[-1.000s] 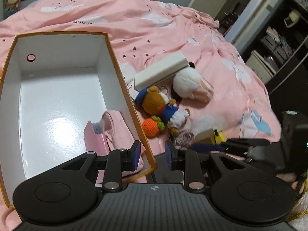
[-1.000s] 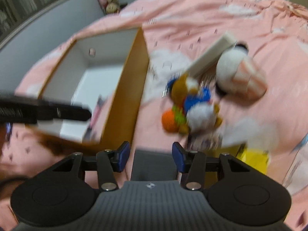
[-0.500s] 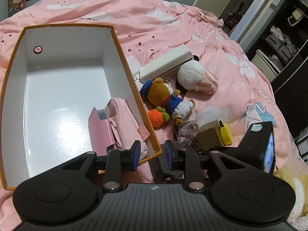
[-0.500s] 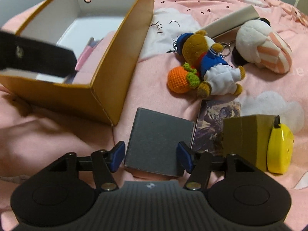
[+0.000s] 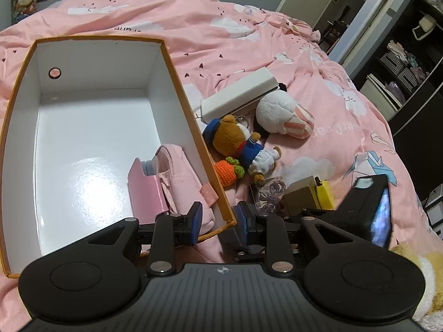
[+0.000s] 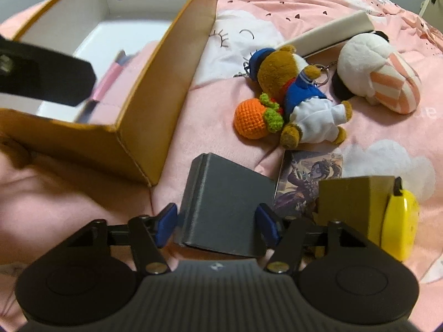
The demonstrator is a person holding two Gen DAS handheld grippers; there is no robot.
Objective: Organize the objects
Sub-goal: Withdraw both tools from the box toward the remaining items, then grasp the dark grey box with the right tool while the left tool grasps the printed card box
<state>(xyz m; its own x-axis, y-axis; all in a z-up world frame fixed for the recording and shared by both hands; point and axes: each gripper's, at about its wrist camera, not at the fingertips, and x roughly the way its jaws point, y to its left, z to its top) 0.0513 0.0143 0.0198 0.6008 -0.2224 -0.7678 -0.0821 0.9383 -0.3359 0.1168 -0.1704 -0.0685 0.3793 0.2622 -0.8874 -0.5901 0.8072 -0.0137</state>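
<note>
A dark grey flat box (image 6: 227, 202) lies on the pink bedspread beside the orange-walled storage box (image 6: 171, 83). My right gripper (image 6: 216, 224) straddles the grey box and its jaws are closing; a thin gap still shows at the left pad. My left gripper (image 5: 218, 220) hovers open over the storage box's (image 5: 177, 88) near right corner, gripping nothing. A pink pouch (image 5: 180, 171) and a pink case (image 5: 146, 191) lie inside. A bear plush (image 6: 299, 96), a crochet orange (image 6: 249, 121) and a white striped plush (image 6: 373, 69) lie beyond the grey box.
A picture card (image 6: 310, 174), a tan cardboard box (image 6: 351, 199) and a yellow tape measure (image 6: 401, 221) crowd the right finger. A long white box (image 6: 332, 33) lies behind the plush toys. Shelves and a doorway (image 5: 387, 55) stand past the bed's right edge.
The right gripper has dropped toward the bed, and the grey box now sits between its fingers. The left gripper has hardly shifted over the storage box.
</note>
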